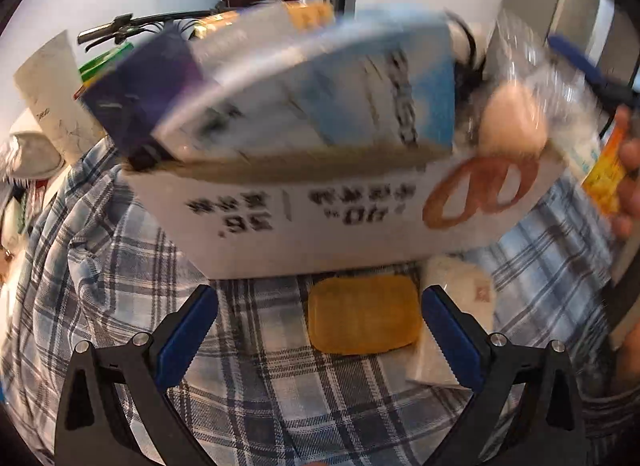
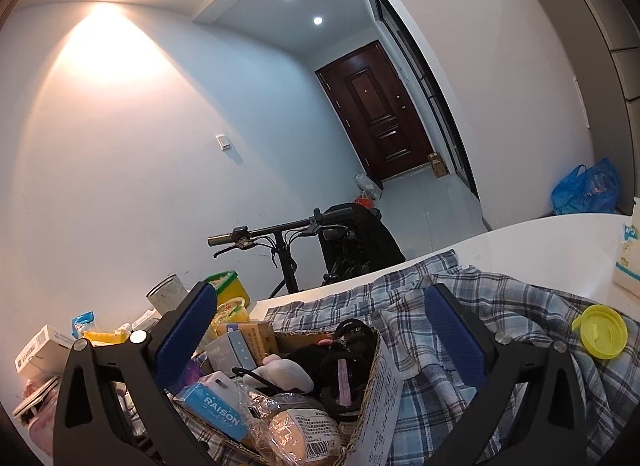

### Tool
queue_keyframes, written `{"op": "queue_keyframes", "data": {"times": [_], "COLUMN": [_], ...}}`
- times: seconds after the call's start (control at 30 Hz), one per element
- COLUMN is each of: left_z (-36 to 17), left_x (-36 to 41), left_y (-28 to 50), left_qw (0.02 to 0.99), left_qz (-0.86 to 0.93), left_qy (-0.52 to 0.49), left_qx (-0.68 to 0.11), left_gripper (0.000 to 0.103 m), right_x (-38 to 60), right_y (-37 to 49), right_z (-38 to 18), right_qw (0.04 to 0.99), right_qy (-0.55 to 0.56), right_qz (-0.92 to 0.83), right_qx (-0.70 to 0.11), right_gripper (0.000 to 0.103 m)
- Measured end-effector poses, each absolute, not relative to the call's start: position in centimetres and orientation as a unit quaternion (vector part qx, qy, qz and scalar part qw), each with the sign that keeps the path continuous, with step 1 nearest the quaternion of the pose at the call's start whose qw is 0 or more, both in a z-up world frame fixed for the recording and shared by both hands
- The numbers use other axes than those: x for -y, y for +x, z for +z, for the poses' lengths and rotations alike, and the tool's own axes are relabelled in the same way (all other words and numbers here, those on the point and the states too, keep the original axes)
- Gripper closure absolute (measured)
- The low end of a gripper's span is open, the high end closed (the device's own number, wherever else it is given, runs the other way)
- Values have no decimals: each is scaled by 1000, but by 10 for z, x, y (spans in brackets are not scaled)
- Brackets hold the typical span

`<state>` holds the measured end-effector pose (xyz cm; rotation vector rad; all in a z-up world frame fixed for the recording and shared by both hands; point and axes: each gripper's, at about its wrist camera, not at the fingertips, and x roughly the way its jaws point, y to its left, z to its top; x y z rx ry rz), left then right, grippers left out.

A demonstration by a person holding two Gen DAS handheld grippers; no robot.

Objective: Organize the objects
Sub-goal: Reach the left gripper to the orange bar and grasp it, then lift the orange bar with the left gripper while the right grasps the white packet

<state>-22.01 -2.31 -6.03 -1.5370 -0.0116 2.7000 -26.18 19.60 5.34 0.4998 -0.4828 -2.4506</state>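
Note:
A white printed cardboard box [image 1: 320,221], blurred by motion, fills the left wrist view just ahead of my open left gripper [image 1: 320,330]. It holds a blue-white pack [image 1: 360,105], a dark purple box [image 1: 144,89] and a bagged bun [image 1: 512,121]. A yellow bar [image 1: 362,314] lies on the plaid cloth [image 1: 120,266] between the left fingers, untouched. My right gripper [image 2: 320,330] hangs open above the same box [image 2: 374,350], over a blue RAISON pack [image 2: 220,406], a wrapped bun [image 2: 304,434], black hair ties [image 2: 344,346] and a white plush [image 2: 288,374].
A hand [image 1: 630,169] grips a yellow-orange packet at the right edge. A yellow lid [image 2: 600,332] rests on the plaid cloth [image 2: 500,306] over the white table [image 2: 540,242]. Small boxes and a green-lidded tub [image 2: 228,286] crowd the left. A bicycle [image 2: 288,234] stands behind.

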Motion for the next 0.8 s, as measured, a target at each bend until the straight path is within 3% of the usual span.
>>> {"op": "queue_keyframes", "data": {"times": [0.37, 0.43, 0.47, 0.57, 0.8], "left_z": [-65, -65, -66, -70, -64], "left_x": [0, -5, -6, -6, -4], "left_y": [-217, -215, -215, -216, -210], "left_qw": [14, 24, 28, 24, 24], "left_qz": [868, 869, 868, 863, 871], "left_qy": [-493, -490, -491, -500, -485], "left_qx": [-57, -63, -65, -69, -67], "left_gripper": [1, 14, 26, 38, 38], "right_x": [-185, -184, -184, -182, -183], "right_y": [-258, -258, -258, -258, -256], "right_z": [53, 52, 52, 50, 49], "right_qw": [298, 299, 300, 302, 300], "right_qy": [192, 192, 192, 196, 193], "right_qz": [-921, -921, -921, -920, -920], "right_qx": [160, 158, 158, 159, 159], "right_gripper": [0, 0, 0, 0, 0]}}
